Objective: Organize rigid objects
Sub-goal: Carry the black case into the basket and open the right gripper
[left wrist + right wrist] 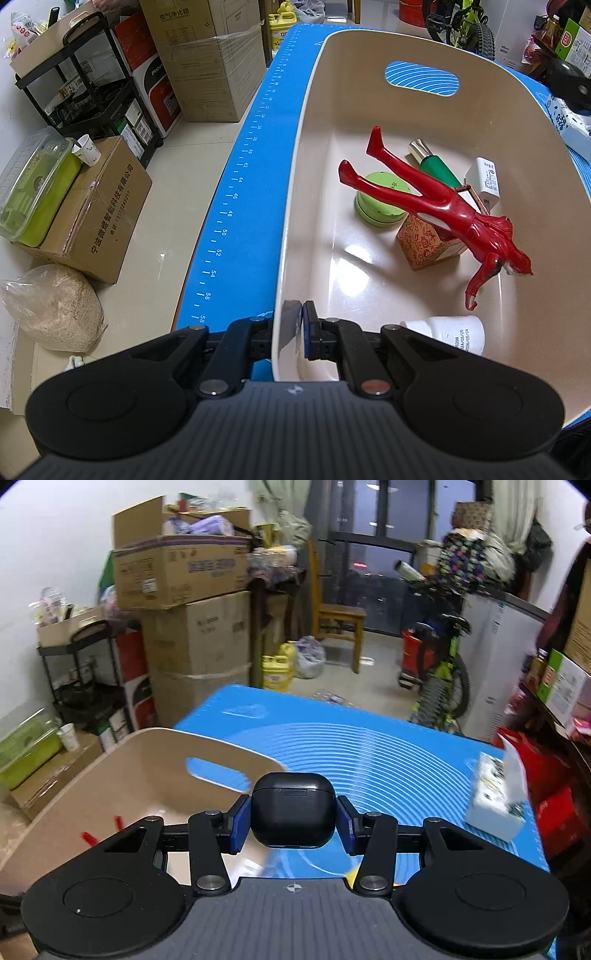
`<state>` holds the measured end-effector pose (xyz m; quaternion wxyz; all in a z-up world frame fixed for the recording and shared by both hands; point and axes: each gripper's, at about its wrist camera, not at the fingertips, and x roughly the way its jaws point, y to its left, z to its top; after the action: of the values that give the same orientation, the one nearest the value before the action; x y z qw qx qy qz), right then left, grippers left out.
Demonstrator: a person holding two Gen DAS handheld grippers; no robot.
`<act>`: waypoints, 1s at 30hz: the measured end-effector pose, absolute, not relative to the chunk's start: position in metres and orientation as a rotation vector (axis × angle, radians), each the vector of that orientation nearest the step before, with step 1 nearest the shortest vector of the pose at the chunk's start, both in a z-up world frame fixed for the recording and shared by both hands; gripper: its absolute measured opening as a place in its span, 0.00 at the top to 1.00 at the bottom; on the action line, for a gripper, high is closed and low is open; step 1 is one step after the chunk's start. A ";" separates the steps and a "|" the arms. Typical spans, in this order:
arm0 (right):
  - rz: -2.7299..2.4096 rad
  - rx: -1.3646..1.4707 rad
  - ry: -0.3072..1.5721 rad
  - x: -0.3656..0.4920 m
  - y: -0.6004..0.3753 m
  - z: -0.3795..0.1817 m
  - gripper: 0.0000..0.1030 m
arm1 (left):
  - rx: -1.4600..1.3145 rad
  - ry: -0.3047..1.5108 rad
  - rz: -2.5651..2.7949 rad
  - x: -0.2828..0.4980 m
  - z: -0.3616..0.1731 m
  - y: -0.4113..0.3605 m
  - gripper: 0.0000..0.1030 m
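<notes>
While the left gripper [299,328] pinches the bin [295,206] wall, the right gripper [293,821] grips a black earbud case [293,808]; the bin [122,768] lies lower left.

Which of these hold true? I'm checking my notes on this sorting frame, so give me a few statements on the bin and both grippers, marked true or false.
1. The left gripper is clamped on the bin wall. True.
2. The right gripper is empty. False: it holds a black case.
3. The red figure lies inside the bin. True.
4. The green tin sits on the blue mat. False: it is in the bin, under the figure's leg.
5. The white bottle stands upright. False: it lies on its side.
</notes>
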<state>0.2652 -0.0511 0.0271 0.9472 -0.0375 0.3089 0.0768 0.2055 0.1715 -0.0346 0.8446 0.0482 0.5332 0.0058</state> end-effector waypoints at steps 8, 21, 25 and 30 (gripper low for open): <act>0.241 -0.124 0.682 0.277 -0.003 0.023 0.48 | 0.103 1.125 0.013 0.206 -0.035 0.171 0.90; 0.345 -0.259 0.865 0.277 0.047 -0.022 0.48 | 0.102 1.125 0.013 0.206 -0.035 0.171 0.90; 0.351 -0.271 0.917 0.277 0.050 -0.029 0.48 | 0.102 1.126 0.013 0.206 -0.035 0.171 0.90; 0.350 -0.260 0.923 0.276 0.047 -0.027 0.49 | 0.102 1.125 0.013 0.206 -0.035 0.171 0.90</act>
<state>0.2762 0.0473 -0.0274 0.8726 -0.1243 0.4418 0.1674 0.2059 0.1706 -0.0351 0.8446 0.0486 0.5331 0.0060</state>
